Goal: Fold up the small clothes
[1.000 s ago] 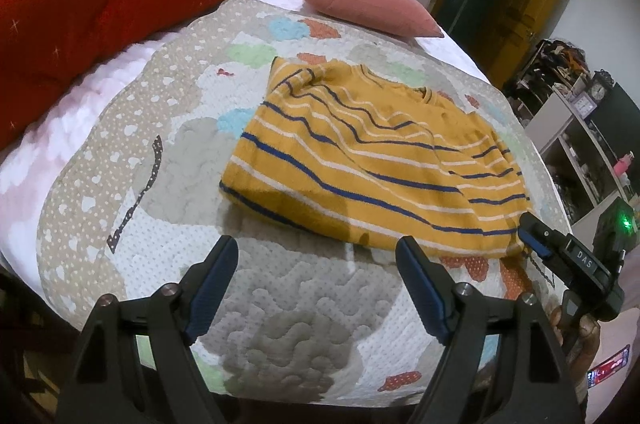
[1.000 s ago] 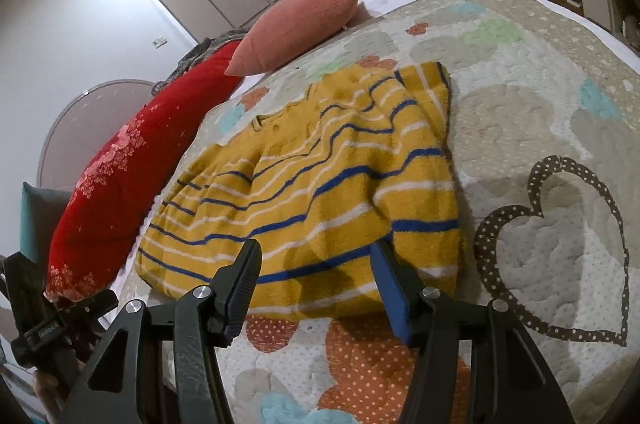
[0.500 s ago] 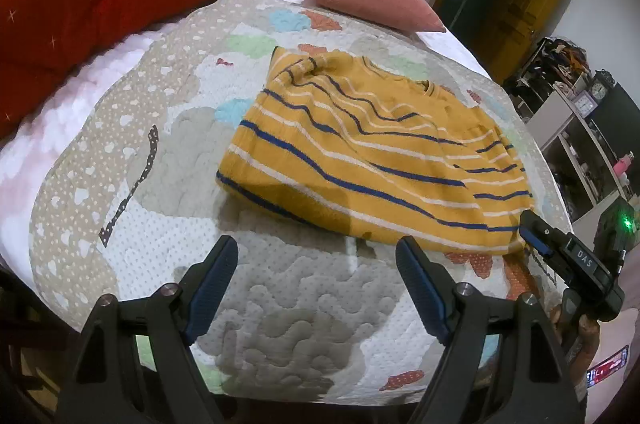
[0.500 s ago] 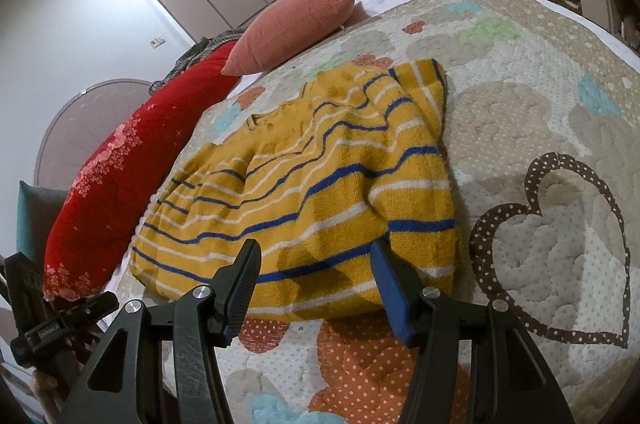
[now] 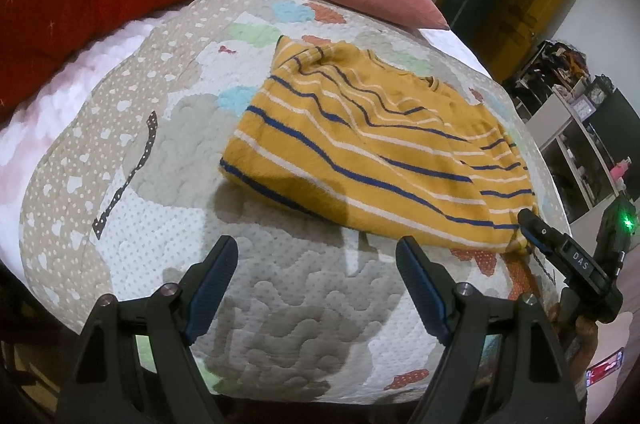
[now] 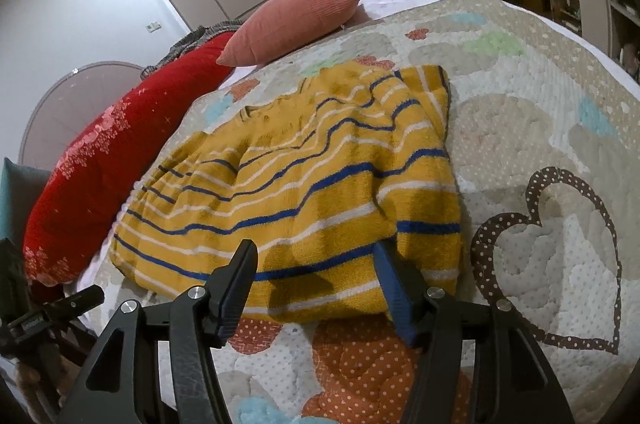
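The yellow striped sweater (image 5: 372, 160) lies on the quilt (image 5: 280, 304) of the bed, already doubled into a thick rectangle with its sleeves tucked out of sight; that much folding looks done. The left gripper (image 5: 316, 280) hovers short of the near edge, jaws wide and empty; the right gripper (image 6: 316, 284) sits at the other end, jaws also wide, straddling the hem without pinching it — a further fold probably remains; the top layer is rumpled.
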